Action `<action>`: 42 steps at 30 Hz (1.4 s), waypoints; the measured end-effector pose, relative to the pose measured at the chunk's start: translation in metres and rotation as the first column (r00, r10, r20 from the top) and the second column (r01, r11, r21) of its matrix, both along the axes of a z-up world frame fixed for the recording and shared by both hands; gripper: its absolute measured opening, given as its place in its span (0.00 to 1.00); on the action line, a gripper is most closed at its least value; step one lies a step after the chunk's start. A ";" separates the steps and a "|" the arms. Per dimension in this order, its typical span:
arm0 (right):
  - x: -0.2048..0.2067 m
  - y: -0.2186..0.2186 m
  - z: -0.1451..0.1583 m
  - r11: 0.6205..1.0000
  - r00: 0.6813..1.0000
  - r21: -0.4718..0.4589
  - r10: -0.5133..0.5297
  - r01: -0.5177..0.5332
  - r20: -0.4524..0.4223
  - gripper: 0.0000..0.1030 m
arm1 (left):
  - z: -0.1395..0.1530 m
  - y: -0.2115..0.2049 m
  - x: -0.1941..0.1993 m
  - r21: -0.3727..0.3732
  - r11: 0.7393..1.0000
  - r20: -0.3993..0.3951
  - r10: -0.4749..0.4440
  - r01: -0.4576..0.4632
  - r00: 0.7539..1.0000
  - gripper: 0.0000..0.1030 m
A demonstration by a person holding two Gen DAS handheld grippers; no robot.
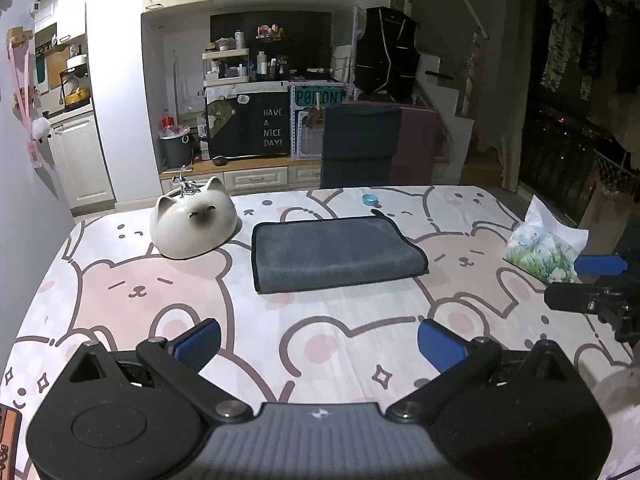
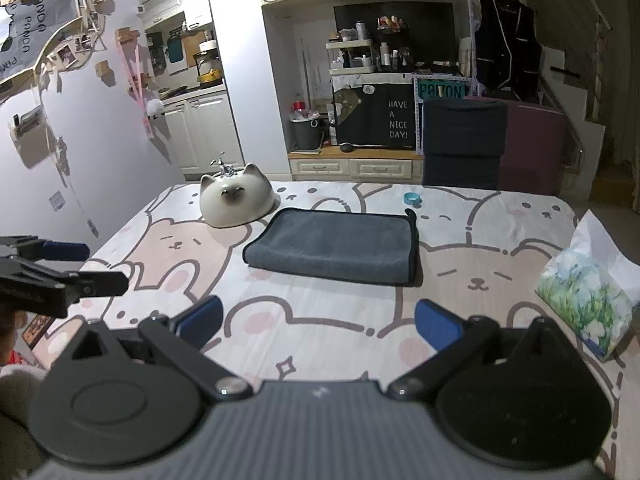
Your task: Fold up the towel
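Observation:
A grey towel (image 1: 334, 254) lies folded into a flat rectangle on the bear-print tablecloth (image 1: 160, 292); it also shows in the right wrist view (image 2: 334, 246). My left gripper (image 1: 318, 344) is open and empty, held above the cloth short of the towel. My right gripper (image 2: 318, 322) is open and empty, also short of the towel. The right gripper shows at the right edge of the left wrist view (image 1: 592, 284). The left gripper shows at the left edge of the right wrist view (image 2: 60, 272).
A white cat-shaped ceramic basin (image 1: 194, 224) with a small tap stands left of the towel. A small blue ring (image 1: 370, 200) lies behind it. A floral tissue pack (image 1: 546, 246) sits at the right edge. A dark chair (image 1: 360, 144) stands behind the table.

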State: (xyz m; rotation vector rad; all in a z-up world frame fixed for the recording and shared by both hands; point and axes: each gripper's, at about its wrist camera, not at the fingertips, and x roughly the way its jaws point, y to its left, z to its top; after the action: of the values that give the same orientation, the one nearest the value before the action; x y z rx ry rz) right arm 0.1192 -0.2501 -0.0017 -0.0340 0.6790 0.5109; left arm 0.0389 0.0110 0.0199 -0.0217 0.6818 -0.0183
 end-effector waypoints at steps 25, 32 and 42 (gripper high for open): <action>-0.061 -0.012 -0.017 1.000 0.999 -0.015 -0.004 0.005 0.048 1.00 | -0.013 -0.016 -0.047 0.037 0.999 0.049 -0.020 0.018 0.999 1.00; -0.066 -0.014 -0.019 1.000 0.999 -0.008 -0.013 0.013 0.049 1.00 | -0.018 -0.020 -0.054 0.021 0.999 0.039 -0.027 0.026 0.999 1.00; -0.068 -0.013 -0.021 1.000 0.998 -0.019 -0.016 0.017 0.054 1.00 | -0.022 -0.019 -0.057 0.016 1.000 0.039 -0.025 0.024 0.999 1.00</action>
State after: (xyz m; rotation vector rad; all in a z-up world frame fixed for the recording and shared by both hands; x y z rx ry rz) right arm 0.0507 -0.2634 -0.0225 -0.0604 0.6314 0.4859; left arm -0.0181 -0.0076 -0.0023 0.0023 0.6426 -0.0370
